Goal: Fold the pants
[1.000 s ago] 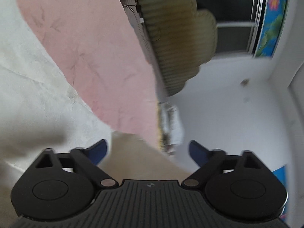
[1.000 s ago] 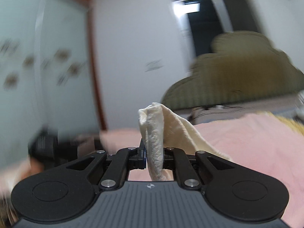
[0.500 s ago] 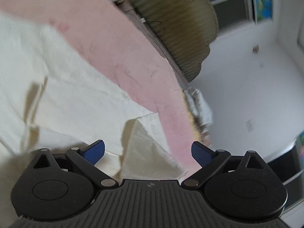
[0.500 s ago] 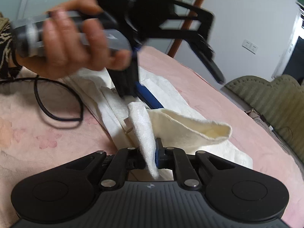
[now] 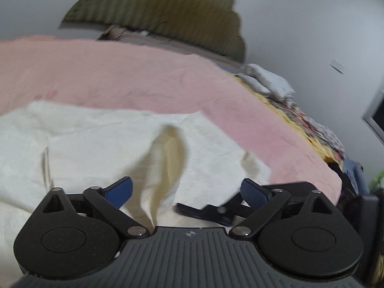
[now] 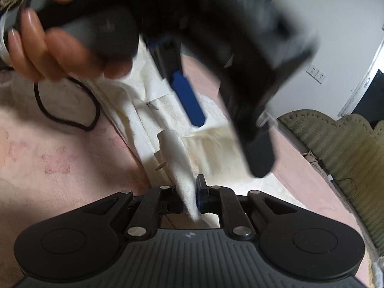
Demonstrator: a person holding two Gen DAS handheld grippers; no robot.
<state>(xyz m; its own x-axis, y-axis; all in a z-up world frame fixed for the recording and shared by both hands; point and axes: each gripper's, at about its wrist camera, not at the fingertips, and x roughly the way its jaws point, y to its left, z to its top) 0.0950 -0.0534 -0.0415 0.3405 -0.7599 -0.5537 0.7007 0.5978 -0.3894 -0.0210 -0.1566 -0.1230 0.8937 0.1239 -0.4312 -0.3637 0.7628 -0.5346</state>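
Observation:
Cream pants [image 5: 84,139] lie spread on a pink bed cover [image 5: 120,72]. My right gripper [image 6: 189,196] is shut on a raised fold of the pants [image 6: 175,148], held just above the bed. My left gripper [image 5: 187,189] straddles that same fold [image 5: 163,158]; its jaws are closing, and the blue pads stand clear of the cloth. In the left wrist view the right gripper's fingertips [image 5: 206,212] show low between the left pads. In the right wrist view a hand [image 6: 60,52] holds the blurred left gripper [image 6: 228,129] close above the fold.
An olive ribbed headboard [image 5: 156,19] stands past the bed's far edge. A black cable loop [image 6: 67,115] lies on the pink cover [image 6: 48,156] to the left. Piled patterned cloth [image 5: 271,84] sits along the right bed edge. A wall socket [image 6: 316,72] is on the wall.
My right gripper came down to the bed with the fold still pinched. My left gripper rolled level, moved over that fold, and its jaws narrowed.

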